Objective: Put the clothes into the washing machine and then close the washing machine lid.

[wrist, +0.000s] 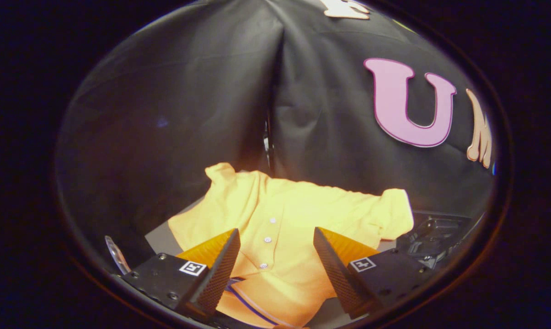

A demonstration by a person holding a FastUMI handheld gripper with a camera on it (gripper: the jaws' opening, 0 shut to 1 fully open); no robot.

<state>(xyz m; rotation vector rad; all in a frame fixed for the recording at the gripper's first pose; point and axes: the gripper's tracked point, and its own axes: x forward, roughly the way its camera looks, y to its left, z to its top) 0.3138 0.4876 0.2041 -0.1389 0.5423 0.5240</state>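
Note:
A yellow polo shirt [298, 214] with white buttons and a striped collar lies spread flat on a grey surface [158, 240], its sleeves out to either side. My gripper [275, 235] hovers over the shirt's buttoned front, near the collar. The fingers are open and wide apart, and the button placket shows in the gap between them. Nothing is held.
Black cloth walls meet in a corner beyond the shirt. A dark piece of equipment [433, 237] sits just past the shirt's right sleeve. A thin clear strip [116, 253] stands off the left finger.

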